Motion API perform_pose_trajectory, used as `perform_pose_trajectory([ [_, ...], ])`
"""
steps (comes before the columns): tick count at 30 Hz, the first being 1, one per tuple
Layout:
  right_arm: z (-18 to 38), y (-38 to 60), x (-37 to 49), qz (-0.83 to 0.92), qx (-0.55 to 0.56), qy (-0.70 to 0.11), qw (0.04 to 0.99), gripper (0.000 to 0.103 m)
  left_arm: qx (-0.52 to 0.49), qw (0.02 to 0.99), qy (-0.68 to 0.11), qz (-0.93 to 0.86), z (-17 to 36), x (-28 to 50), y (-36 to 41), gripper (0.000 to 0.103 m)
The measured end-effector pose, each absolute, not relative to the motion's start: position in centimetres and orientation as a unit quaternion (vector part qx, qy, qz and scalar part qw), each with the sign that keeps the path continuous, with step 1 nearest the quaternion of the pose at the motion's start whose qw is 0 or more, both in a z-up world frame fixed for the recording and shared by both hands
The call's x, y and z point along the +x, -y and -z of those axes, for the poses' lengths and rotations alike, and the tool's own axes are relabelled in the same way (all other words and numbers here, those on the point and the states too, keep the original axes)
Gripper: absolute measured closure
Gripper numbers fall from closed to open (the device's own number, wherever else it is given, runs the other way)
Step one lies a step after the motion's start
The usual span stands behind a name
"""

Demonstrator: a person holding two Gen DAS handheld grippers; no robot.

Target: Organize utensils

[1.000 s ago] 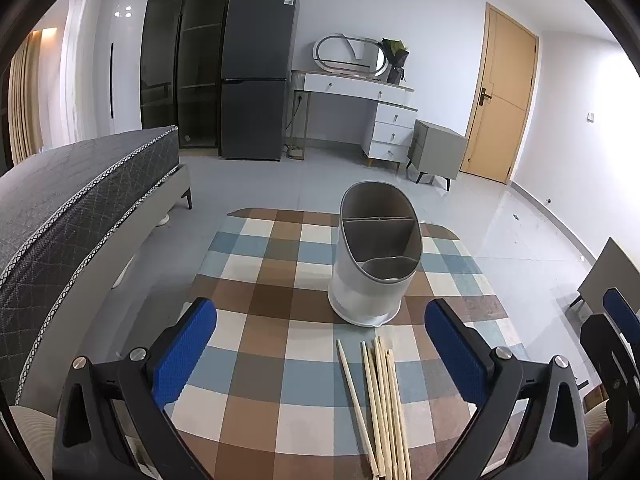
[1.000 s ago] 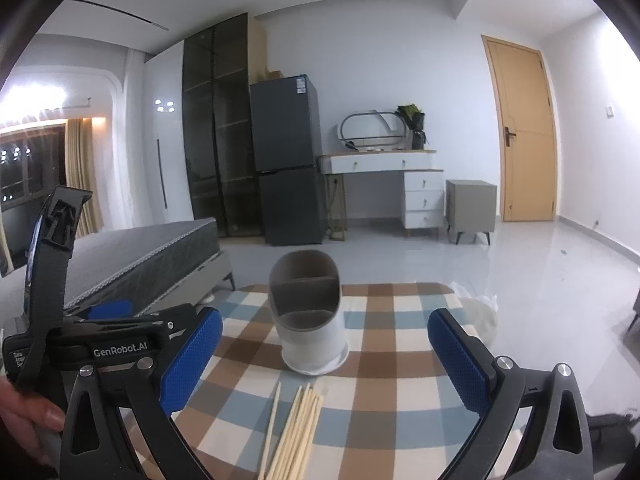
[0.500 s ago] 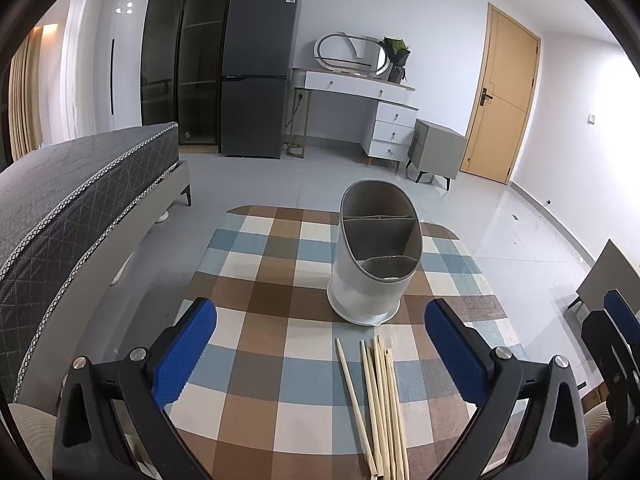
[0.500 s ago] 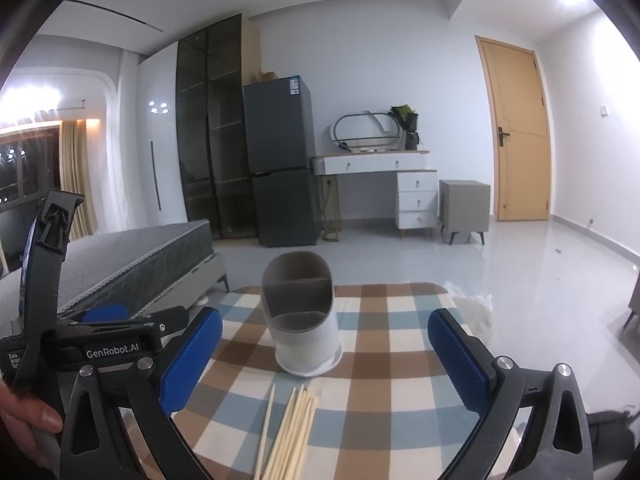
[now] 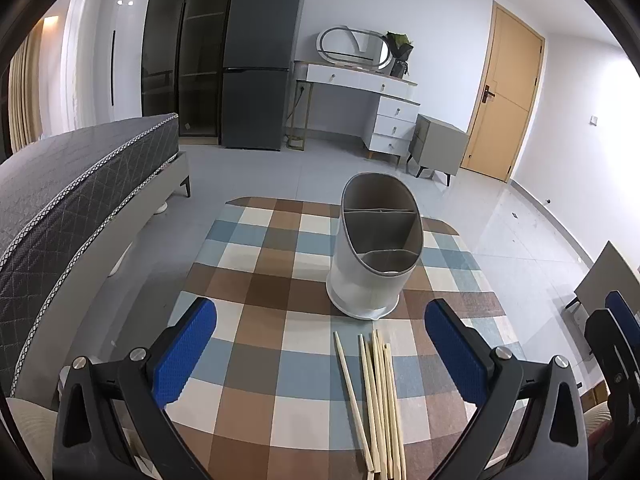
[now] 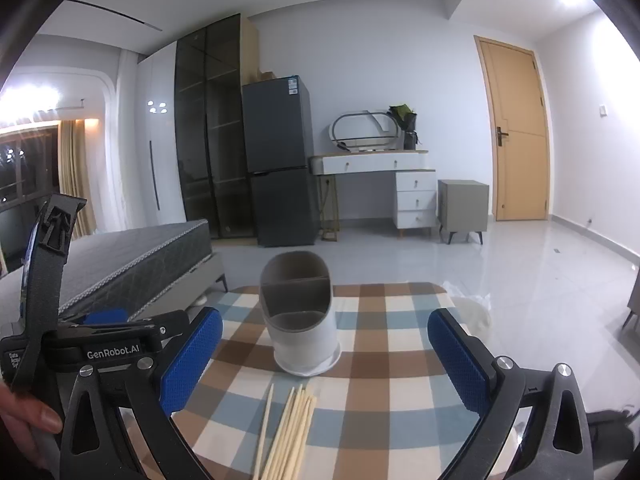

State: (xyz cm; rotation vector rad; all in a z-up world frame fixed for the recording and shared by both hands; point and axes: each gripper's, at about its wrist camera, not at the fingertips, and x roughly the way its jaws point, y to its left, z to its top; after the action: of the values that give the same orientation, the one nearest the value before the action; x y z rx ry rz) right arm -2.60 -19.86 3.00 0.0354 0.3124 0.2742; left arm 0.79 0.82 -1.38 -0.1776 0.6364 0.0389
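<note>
A white utensil holder [image 5: 374,264] [image 6: 304,332] with grey inner compartments stands upright on the checked tablecloth [image 5: 264,320] [image 6: 380,380]. Several pale wooden chopsticks [image 5: 378,400] [image 6: 292,428] lie loose side by side just in front of it. My left gripper [image 5: 320,352] is open above the near part of the table, with nothing between its blue pads [image 5: 184,350]. My right gripper [image 6: 324,364] is open too and holds nothing; it hovers higher and further back. The left gripper's body [image 6: 100,344] shows at the left of the right wrist view.
A grey bed [image 5: 68,184] runs along the table's left side. A fridge [image 5: 260,64], a white dresser [image 5: 360,100], a grey nightstand [image 5: 438,148] and a wooden door [image 5: 506,92] stand beyond open tiled floor. A person's thumb [image 6: 36,416] is at the left edge.
The right wrist view has tilted upward and pulled slightly left, showing more ceiling. The left gripper has barely moved. Both stay open; the chopsticks and holder have not shifted.
</note>
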Motion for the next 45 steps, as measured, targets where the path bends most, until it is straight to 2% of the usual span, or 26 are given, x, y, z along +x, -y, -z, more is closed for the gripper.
perform_pose_trajectory([
  [25,-2.0,19.5,-1.3,-0.129,0.018,-0.178,0.975,0.000,-0.092,0.938,-0.333,-0.018,2.2,1.7,-1.0,0.002],
  [30,-0.8,19.1,0.5,-0.123,0.016,-0.204,0.971,0.000,-0.109,0.920,-0.376,-0.026,4.2,3.5,-1.7,0.002],
  [37,0.8,19.4,3.5,-0.128,0.045,-0.244,0.960,0.000,-0.135,0.860,-0.491,-0.021,10.4,7.6,-2.5,0.002],
  [45,2.7,21.2,6.6,-0.117,0.096,-0.301,0.942,0.000,-0.113,0.818,-0.564,-0.005,14.2,10.7,-0.4,0.003],
])
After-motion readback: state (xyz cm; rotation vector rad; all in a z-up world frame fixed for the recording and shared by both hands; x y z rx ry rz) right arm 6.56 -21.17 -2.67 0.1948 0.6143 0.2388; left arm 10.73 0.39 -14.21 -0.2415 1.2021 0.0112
